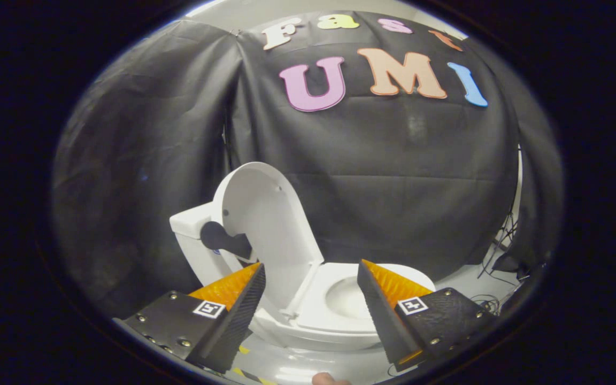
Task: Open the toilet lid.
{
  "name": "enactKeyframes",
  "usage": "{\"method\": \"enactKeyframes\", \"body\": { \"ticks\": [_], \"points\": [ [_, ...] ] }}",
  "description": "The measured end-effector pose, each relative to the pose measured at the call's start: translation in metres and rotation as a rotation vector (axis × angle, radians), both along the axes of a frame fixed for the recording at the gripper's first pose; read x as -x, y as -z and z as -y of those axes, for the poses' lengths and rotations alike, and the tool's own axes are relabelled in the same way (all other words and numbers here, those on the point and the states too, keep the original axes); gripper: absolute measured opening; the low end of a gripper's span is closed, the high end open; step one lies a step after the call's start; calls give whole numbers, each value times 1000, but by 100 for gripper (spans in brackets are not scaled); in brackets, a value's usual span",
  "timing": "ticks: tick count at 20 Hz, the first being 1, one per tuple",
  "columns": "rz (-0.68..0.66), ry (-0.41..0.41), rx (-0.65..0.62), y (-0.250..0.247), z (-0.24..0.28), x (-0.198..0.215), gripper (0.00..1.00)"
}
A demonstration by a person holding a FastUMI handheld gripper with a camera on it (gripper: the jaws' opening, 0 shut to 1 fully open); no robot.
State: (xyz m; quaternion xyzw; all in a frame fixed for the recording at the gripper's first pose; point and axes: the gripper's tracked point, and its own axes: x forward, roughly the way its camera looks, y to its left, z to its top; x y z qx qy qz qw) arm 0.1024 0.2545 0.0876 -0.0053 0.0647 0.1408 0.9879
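Toilet lid (268, 224) is up: smooth glossy white plastic, elongated oval, underside facing the camera, leaning back against the cistern (193, 227). It sits left of frame centre, above the left finger. Small nub visible near the lid's upper edge. A dark rounded lobed shape (222, 239) lies against the cistern side, just left of the lid; cannot tell what it is.

Toilet seat (335, 315) is down, flat white ring around the bowl opening (346, 297), lower centre of frame. Whole toilet is glossy and hard, rounded edges, squared-off cistern block at left.

Gripper (310, 283) fingers are spread wide, nothing between the pads, no contact with the lid or seat. Fingers are wedge-shaped, tapering to points, ribbed texture on the inner faces, bolted to matte plates, each plate carrying a square fiducial tag (209, 308). Lid hinge area and the rear of the seat sit in the gap between the two tips; the lid rises just beyond the left tip, the bowl just inboard of the right tip.

Backdrop is wrinkled black cloth (393, 176), matte. Floor (308, 366) is pale and smooth, slightly reflective. Loose cables (500, 235) at right, near the cloth's lower edge. A fingertip (329, 379) shows at bottom centre.
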Motion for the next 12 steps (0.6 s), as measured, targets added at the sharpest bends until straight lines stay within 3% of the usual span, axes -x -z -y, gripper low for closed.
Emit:
{"method": "enactKeyframes", "body": {
  "ticks": [4, 12],
  "points": [
    [34, 87, -3, -7, 54, -3, 100],
    [117, 157, -20, -36, 138, 1, 100]
  ]
}}
